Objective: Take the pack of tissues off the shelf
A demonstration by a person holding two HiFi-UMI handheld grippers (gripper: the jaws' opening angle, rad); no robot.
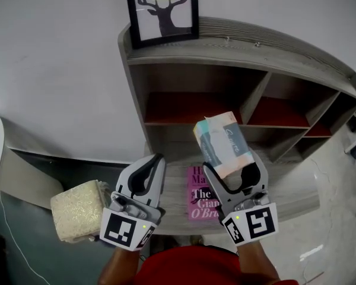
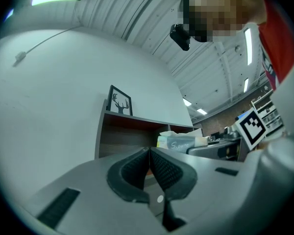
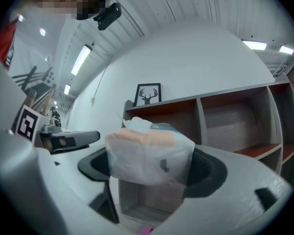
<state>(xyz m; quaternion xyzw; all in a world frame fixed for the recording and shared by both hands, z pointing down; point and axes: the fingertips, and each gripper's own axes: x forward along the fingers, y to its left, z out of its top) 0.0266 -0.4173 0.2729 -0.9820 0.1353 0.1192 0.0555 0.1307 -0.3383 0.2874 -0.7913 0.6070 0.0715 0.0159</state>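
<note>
Right hand-held gripper point(image 1: 230, 165) is clamped on the pack of tissues point(image 1: 222, 142), holding it tilted in the air in front of the shelf point(image 1: 237, 45), while the left hand-held gripper point(image 1: 158, 158) hangs alongside, pinched together on nothing.

Head view steeply down onto shelf point(image 1: 255, 46); both gripper views low, near, facing same shelf

Glossy plastic tissue pack point(image 1: 223, 145); seemingly wood-grain shelf point(image 1: 243, 51).
</note>
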